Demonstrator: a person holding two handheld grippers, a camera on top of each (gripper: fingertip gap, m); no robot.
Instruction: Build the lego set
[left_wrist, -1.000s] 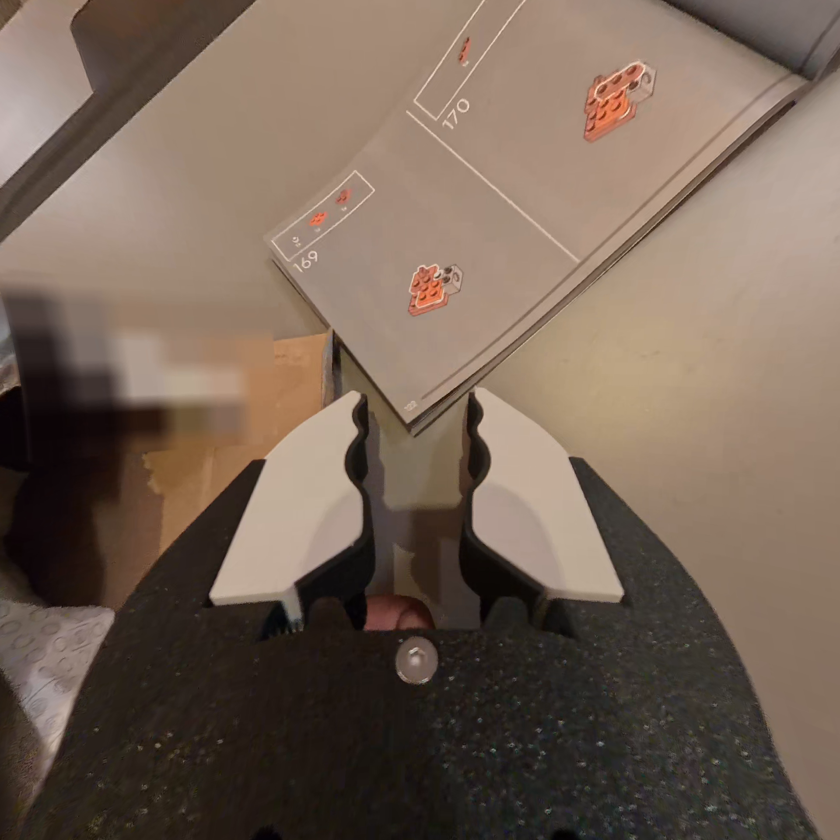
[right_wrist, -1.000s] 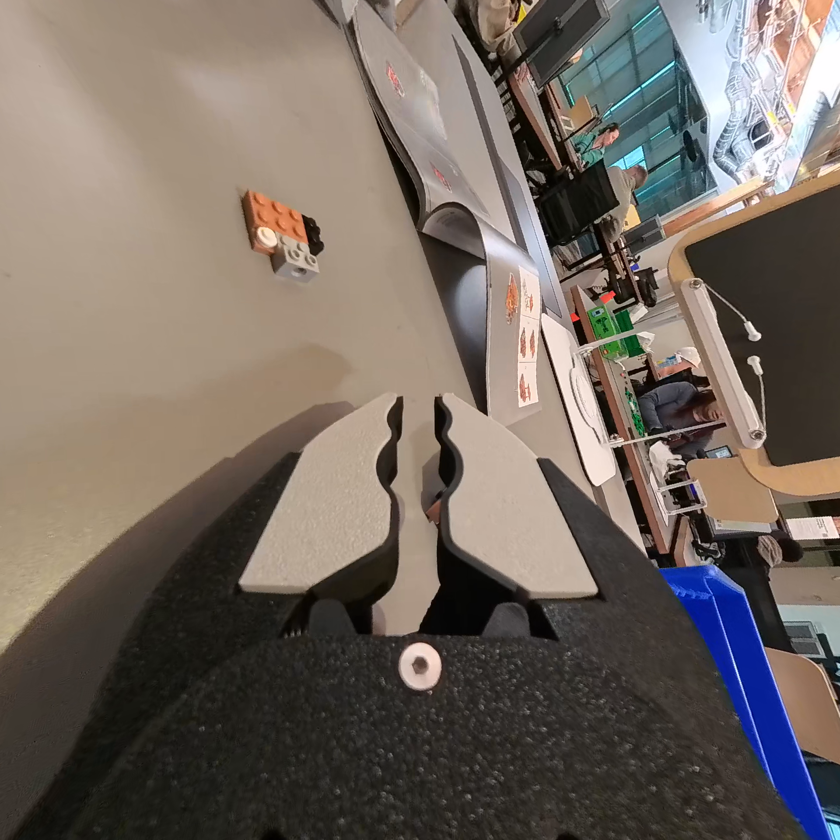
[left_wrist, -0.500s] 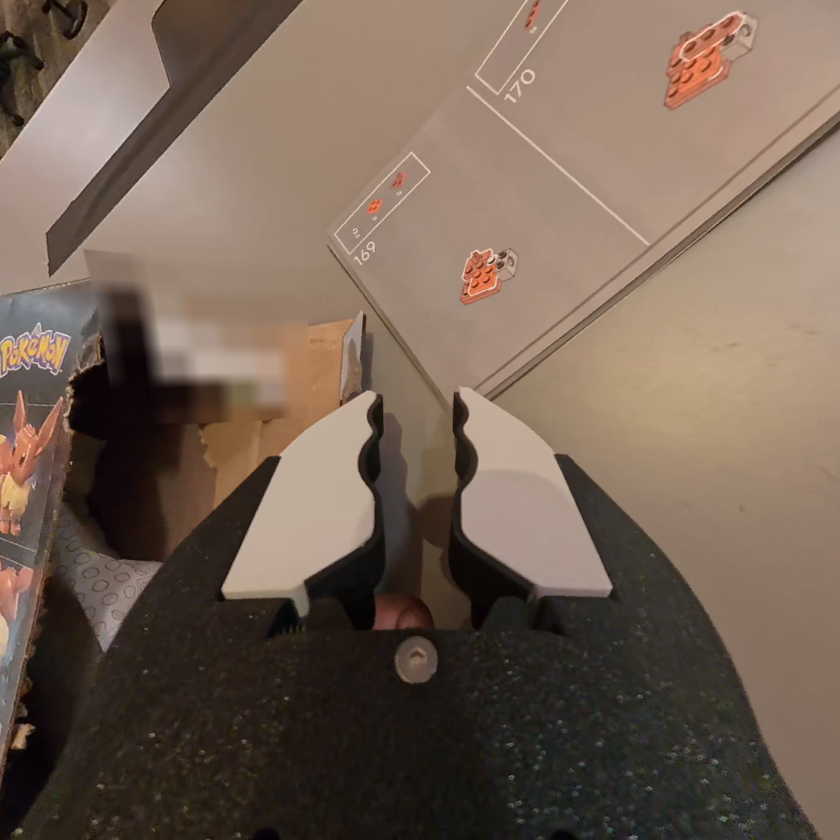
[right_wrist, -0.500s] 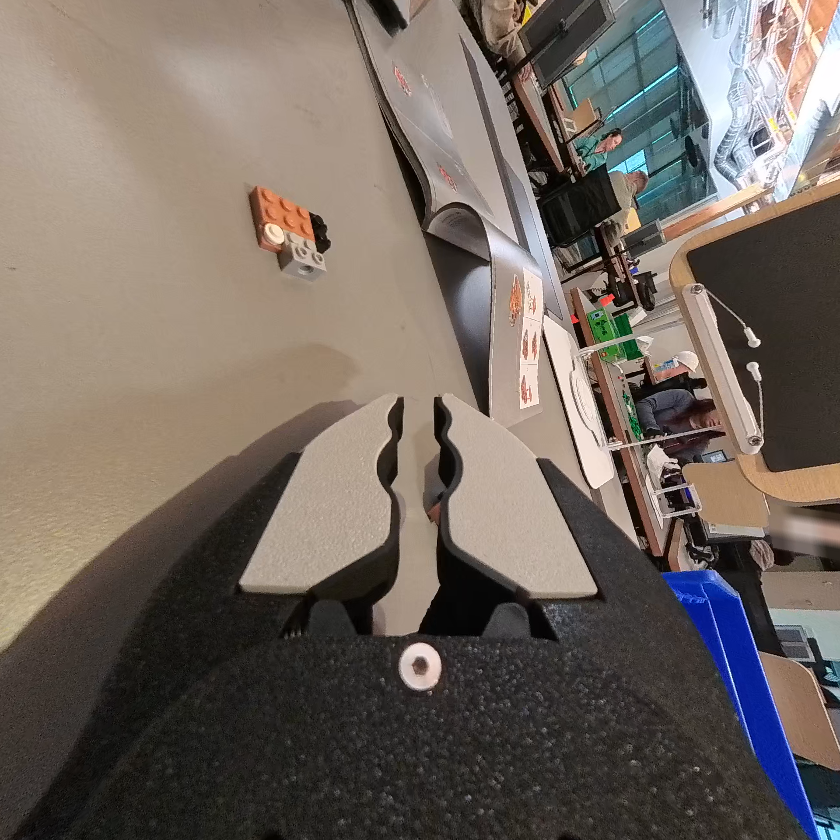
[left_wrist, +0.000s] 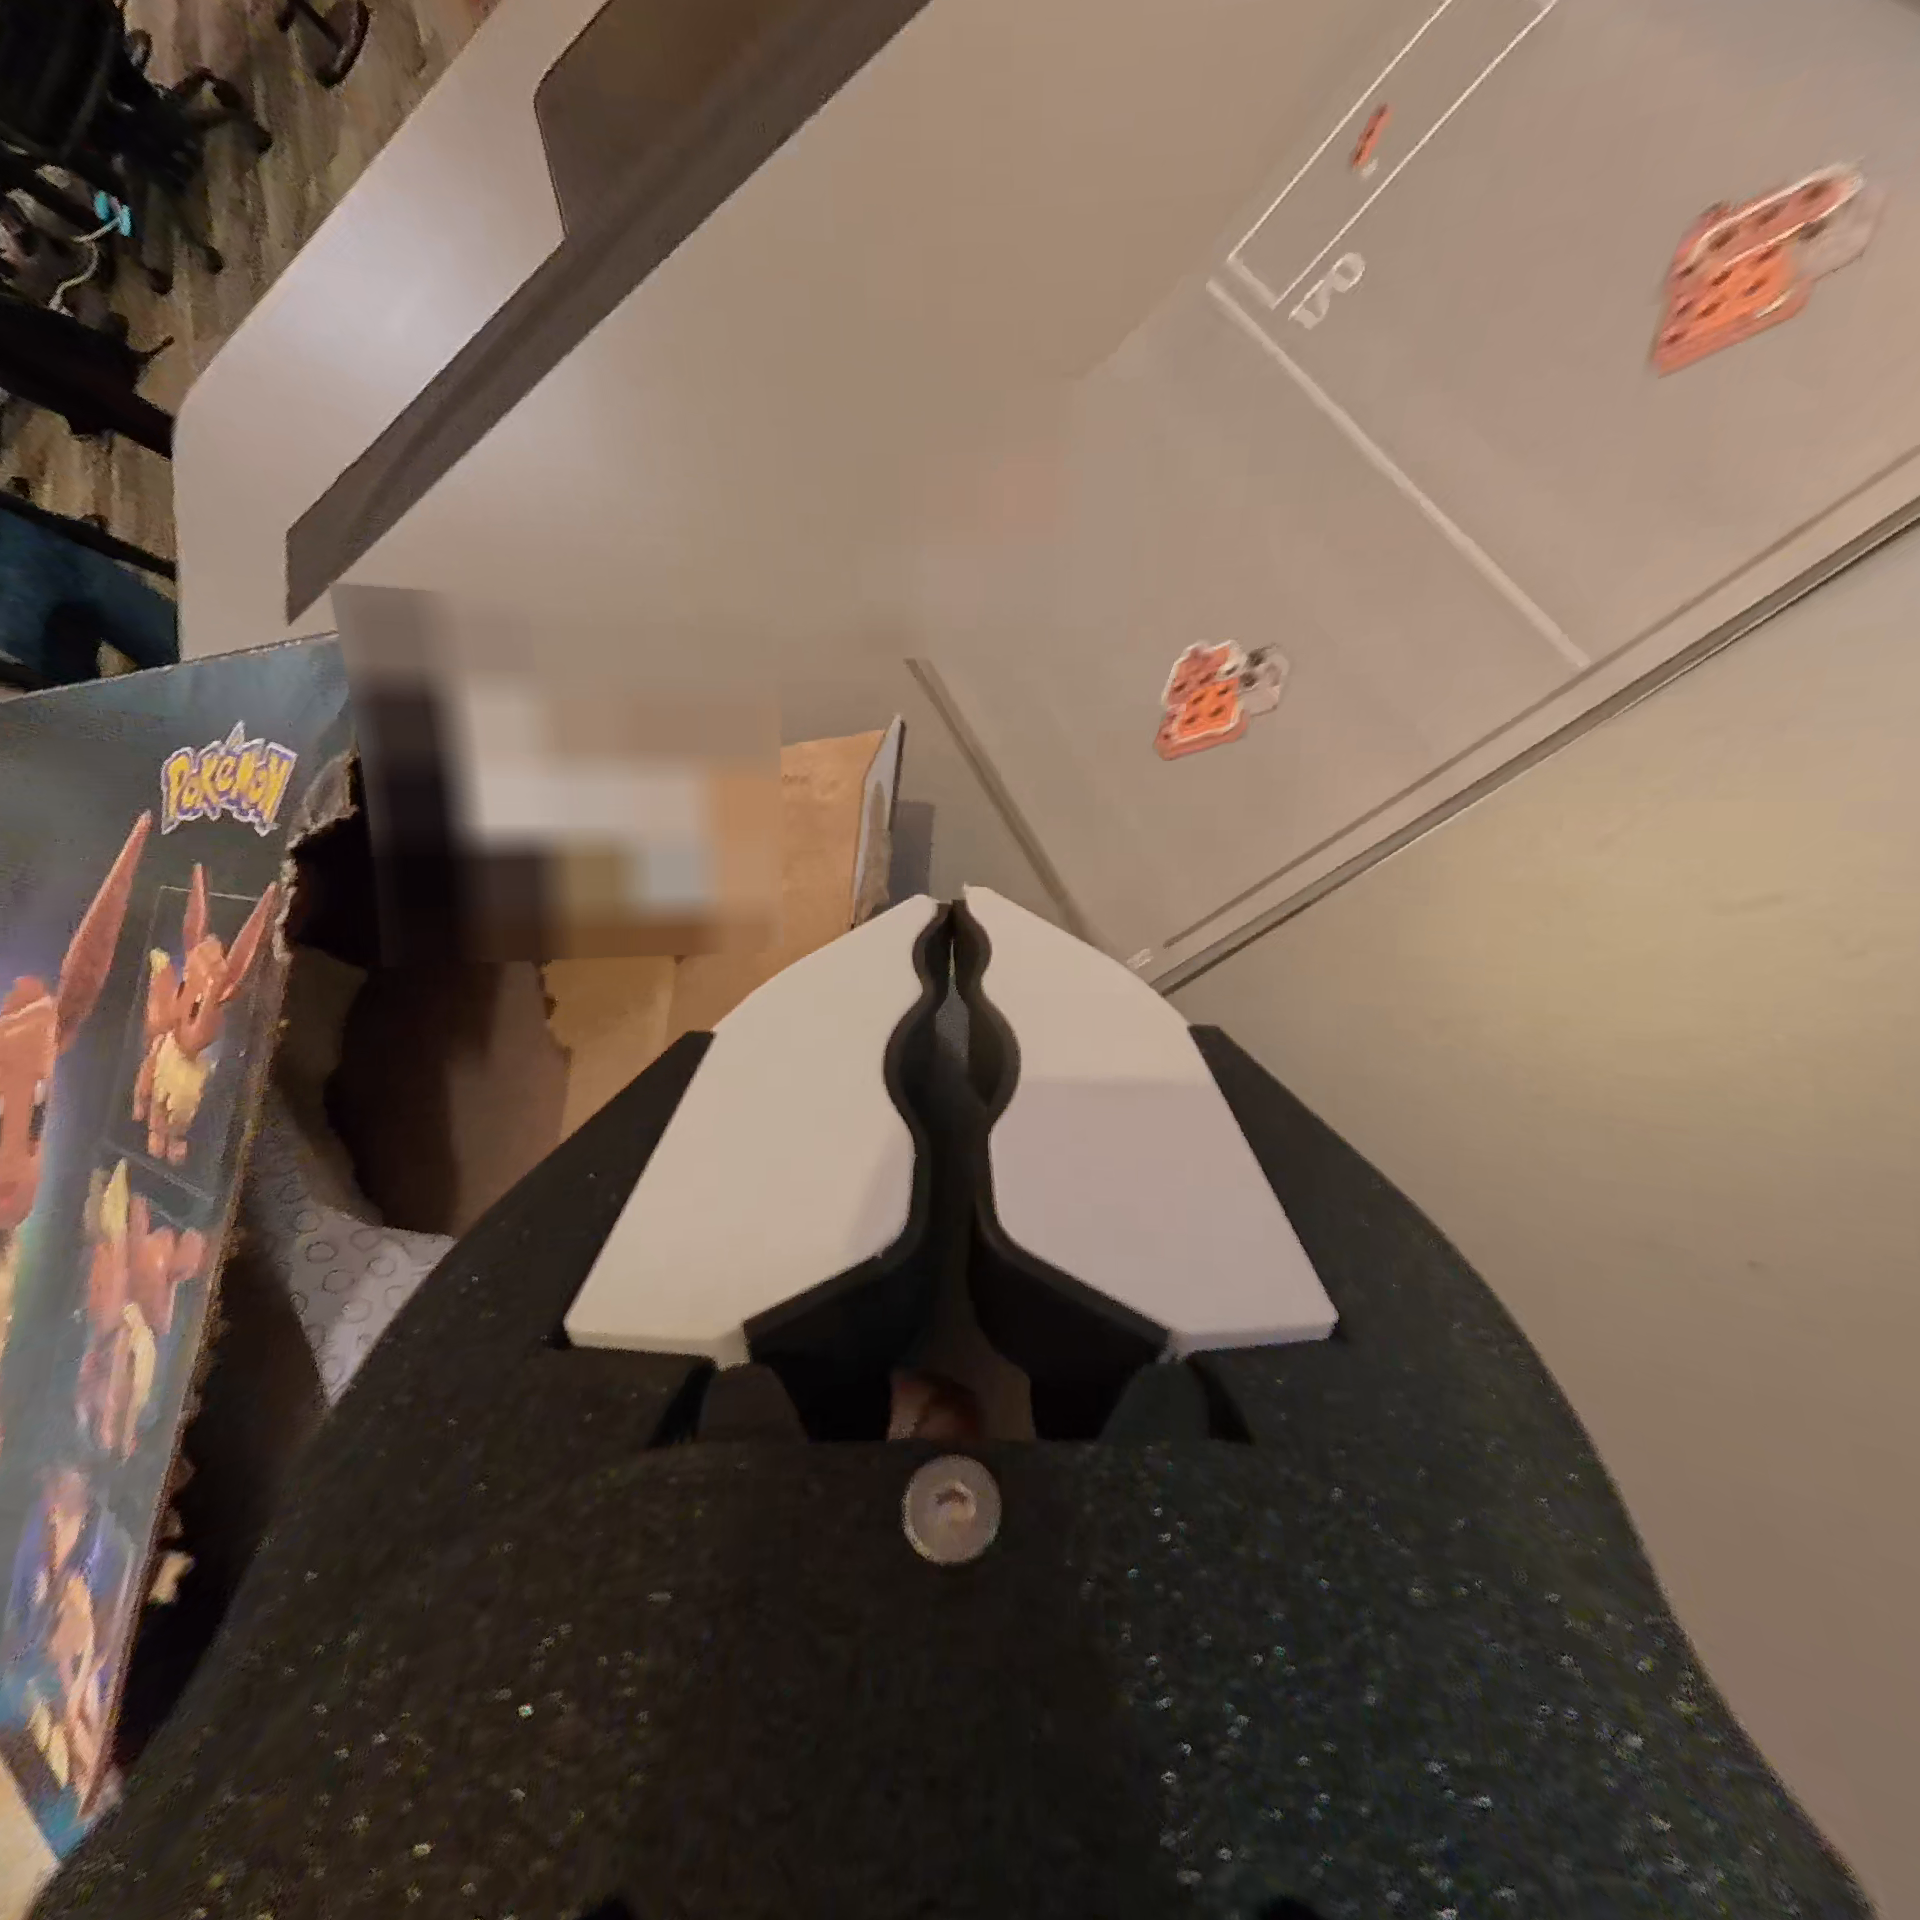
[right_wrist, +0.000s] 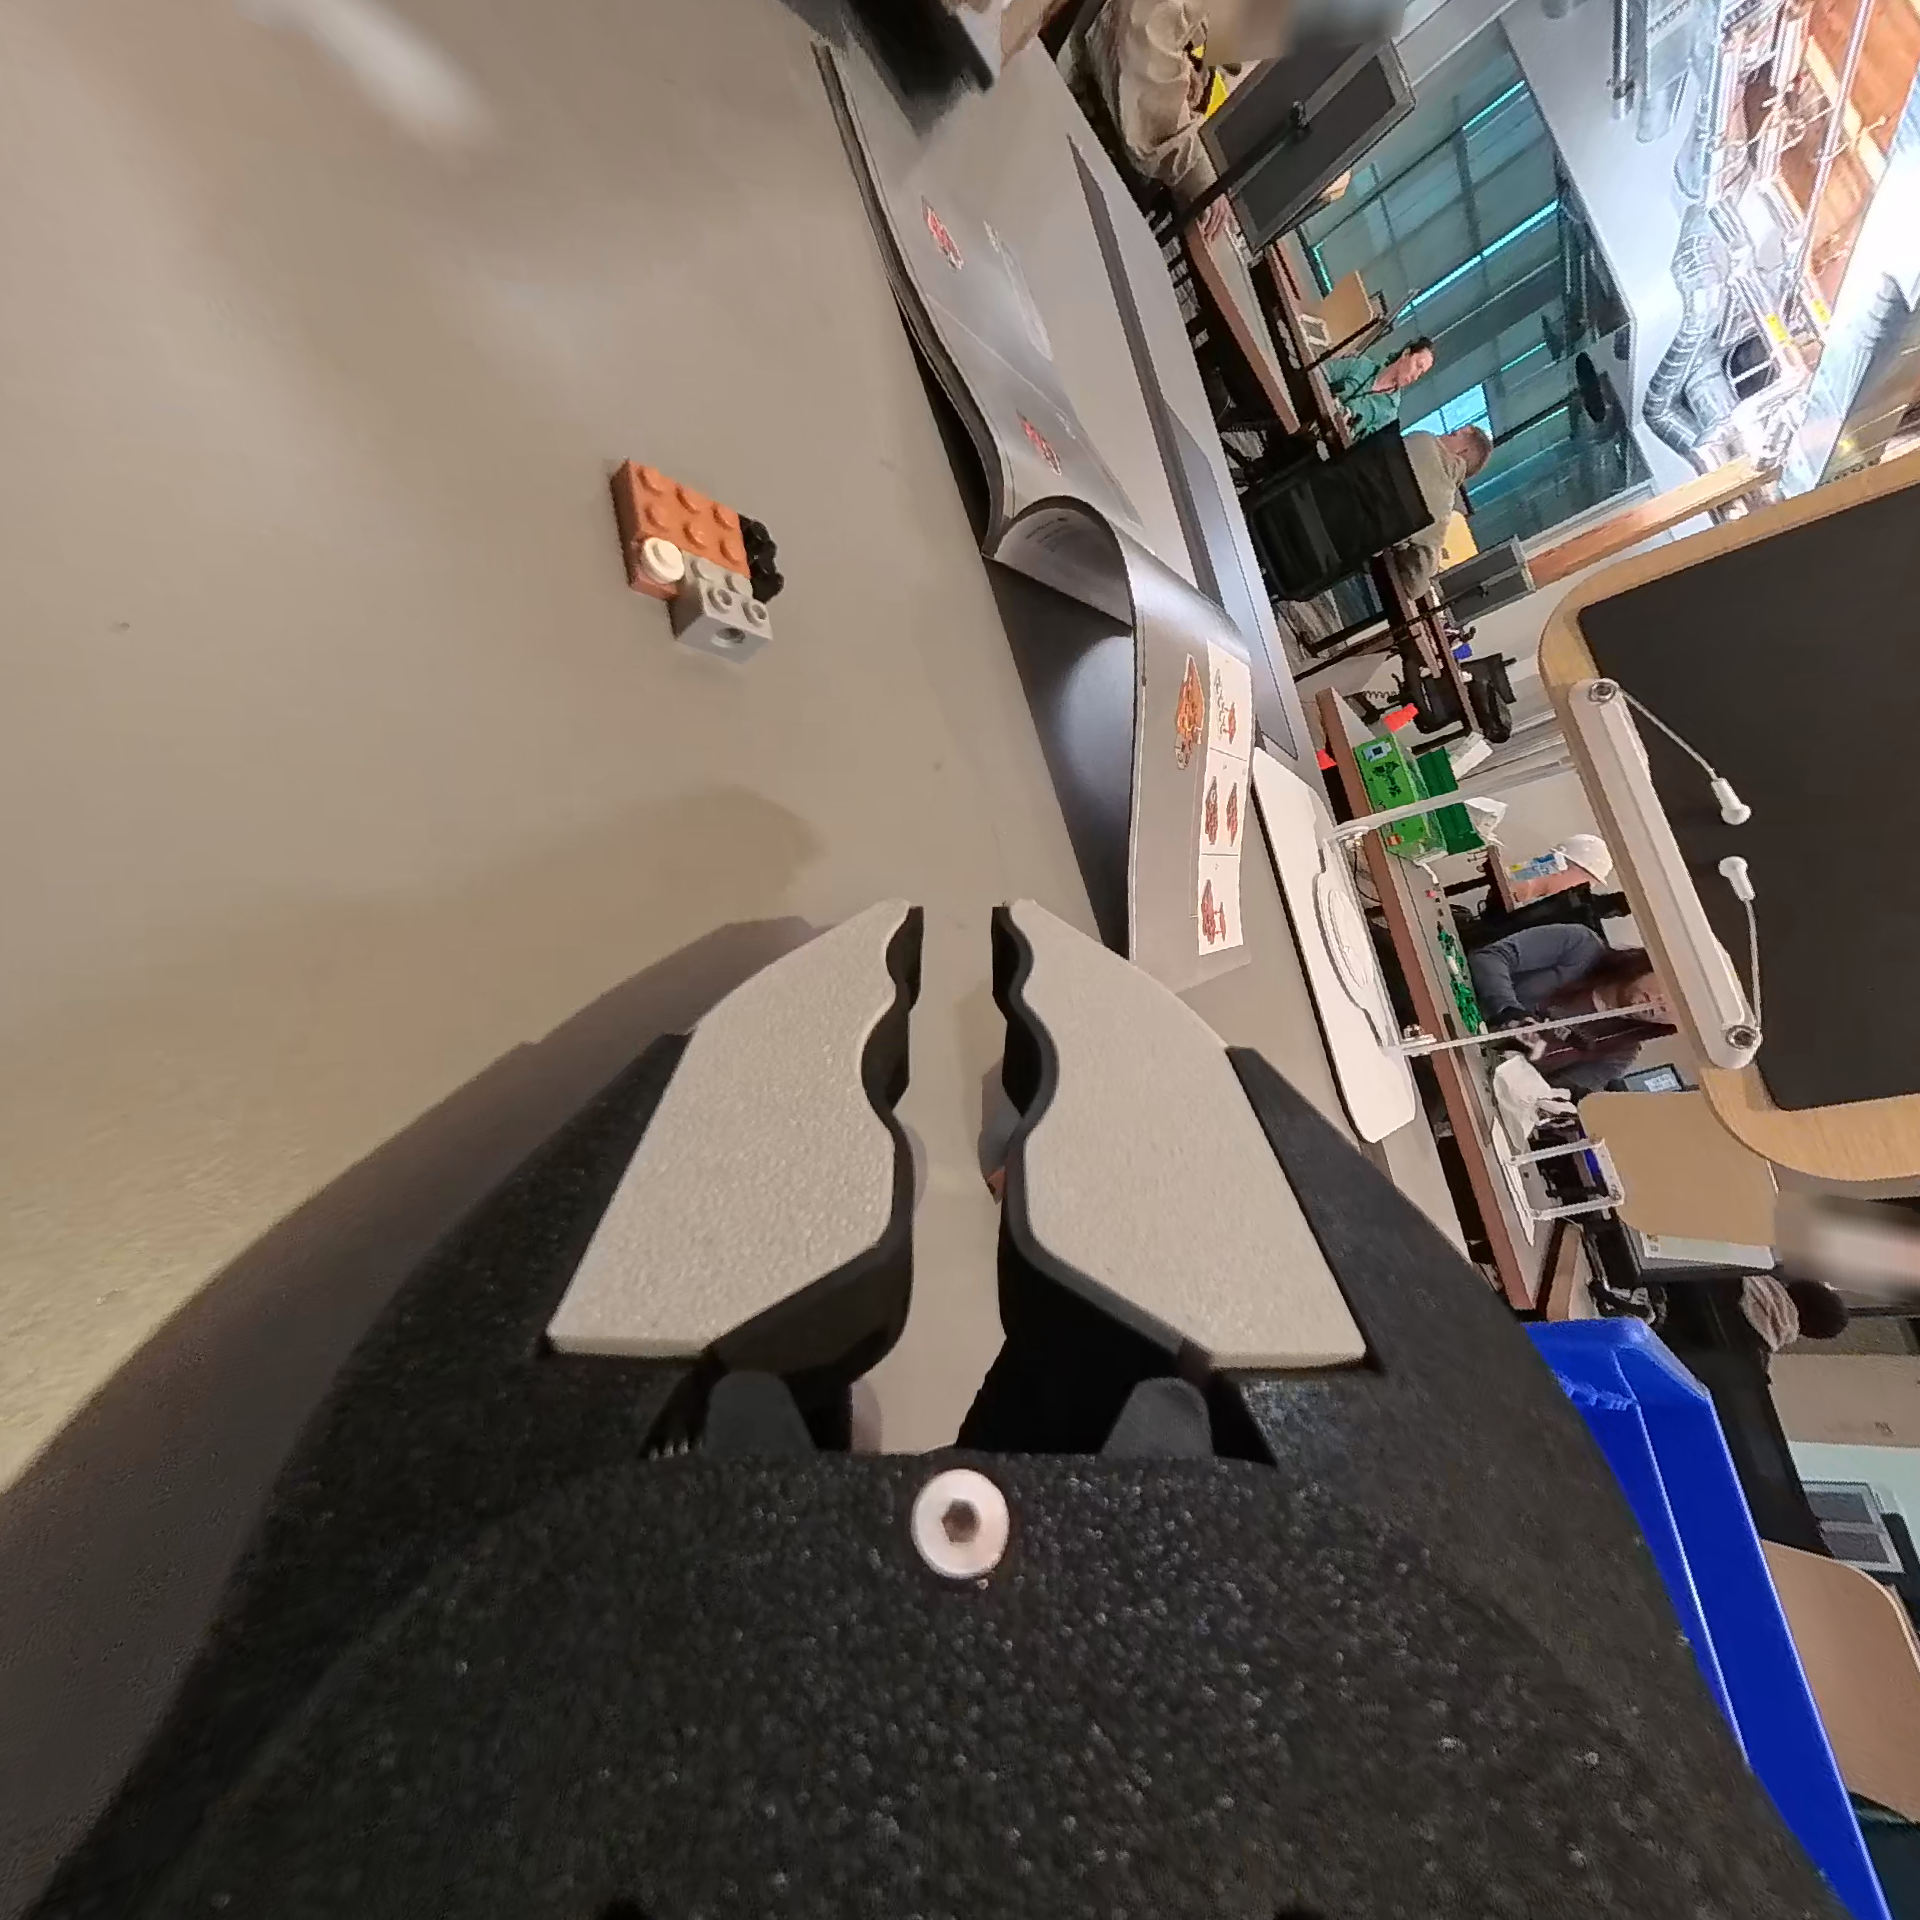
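A small lego assembly (right_wrist: 696, 561) of orange plates, a grey holed brick and a black piece lies on the grey table (right_wrist: 312, 520), well ahead and left of my right gripper (right_wrist: 956, 920). That gripper's jaws stand a narrow gap apart, with bare table showing between the tips. My left gripper (left_wrist: 954, 909) is shut with its tips touching and nothing held. It hovers at the table edge between the open set box (left_wrist: 125, 1039) on the left and the open instruction booklet (left_wrist: 1455, 520) on the upper right. The booklet also shows in the right wrist view (right_wrist: 1039, 343).
The box holds brown cardboard (left_wrist: 623, 997) and a pale patterned bag (left_wrist: 343, 1278). A blue bin (right_wrist: 1683, 1507) stands off the table at lower right. People sit at desks far behind the table. The gap from one gripper's tips to the other's is roughly 35 cm.
My left gripper has closed from a wide gap to shut, and moved left and back toward the box. The right gripper has drifted slightly; its gap is unchanged.
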